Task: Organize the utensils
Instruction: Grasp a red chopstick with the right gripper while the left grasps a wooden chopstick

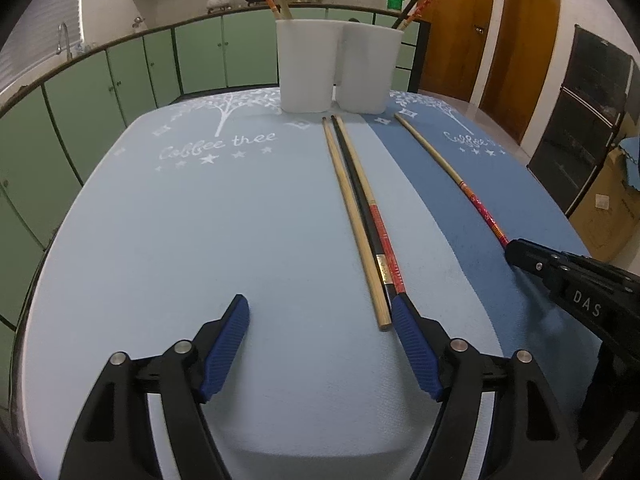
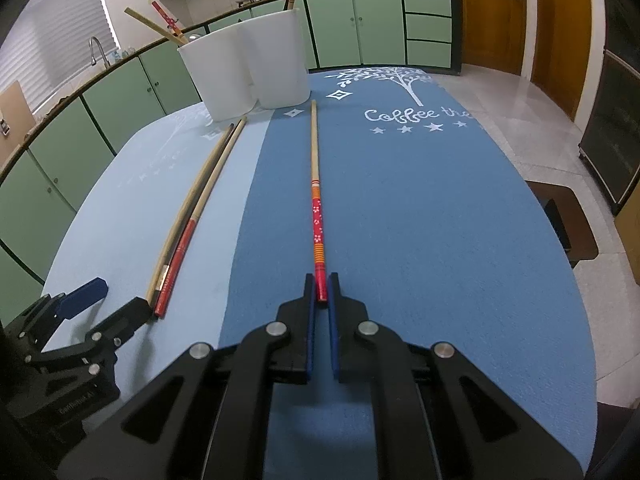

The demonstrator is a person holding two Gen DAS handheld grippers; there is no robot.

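Three chopsticks (image 1: 360,220), one plain wood, one black and one with a red end, lie side by side on the light blue mat (image 1: 180,240). My left gripper (image 1: 320,314) stands open at their near ends. Its right finger (image 1: 412,332) is against the red and black ends, and the plain stick's end lies just inside it. My right gripper (image 2: 321,286) is shut on the near end of a red flowered chopstick (image 2: 316,200), which lies along the dark blue mat (image 2: 420,220). Two white cups (image 1: 306,64) (image 1: 370,68) stand at the far end, each with chopsticks in it.
The cups (image 2: 218,76) (image 2: 276,60) touch each other at the mats' far edge. The right gripper (image 1: 532,258) shows at the right of the left wrist view, and the left gripper (image 2: 112,304) at the lower left of the right wrist view. Green cabinets (image 1: 200,52) stand beyond the table.
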